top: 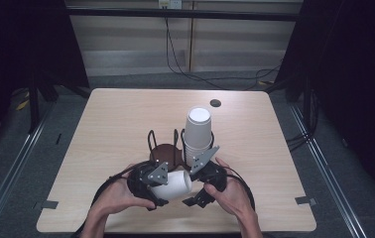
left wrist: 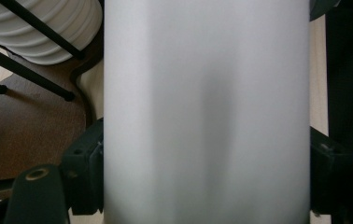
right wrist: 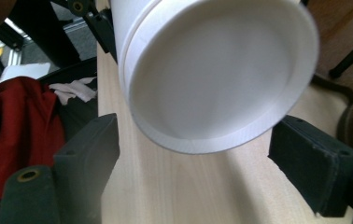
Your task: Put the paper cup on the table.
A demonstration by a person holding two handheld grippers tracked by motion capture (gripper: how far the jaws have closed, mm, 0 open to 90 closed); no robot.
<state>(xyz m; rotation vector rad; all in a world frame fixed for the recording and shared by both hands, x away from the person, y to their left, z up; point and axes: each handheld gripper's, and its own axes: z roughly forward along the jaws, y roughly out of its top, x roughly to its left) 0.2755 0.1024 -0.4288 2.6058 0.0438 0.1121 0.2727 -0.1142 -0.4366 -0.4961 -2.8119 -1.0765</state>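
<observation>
Hands: two, entering from the near table edge in the high view; left hand (top: 118, 196) and right hand (top: 232, 193) each wrap a gripper, wrists angled inward toward each other.
Left gripper (top: 151, 182): jaws pressed against the sides of a white cup (top: 173, 185), which lies on its side between them; in the left gripper view the cup wall (left wrist: 207, 112) spans jaw to jaw, touching both.
Right gripper (right wrist: 202, 158): jaws spread, one on each side of the cup's open mouth (right wrist: 216, 79) and apart from it; the rim sits just above and between them.
Cup position: held just right of the left gripper, mouth facing the right gripper, above the table (top: 126, 119).
Beyond the grippers: a black wire rack (top: 168, 144) on a brown base, with a stack of white cups (top: 197, 131) standing in its right side.
Hidden or unclear: the left jaw tips are covered by the cup; the cup's base is out of sight; the number of cups in the stack cannot be told; the rack's near part is behind the grippers.
Counts: two grippers, one held cup, one stack, one rack.
Off the table edge: red cloth (right wrist: 20, 135) in the right gripper view.
</observation>
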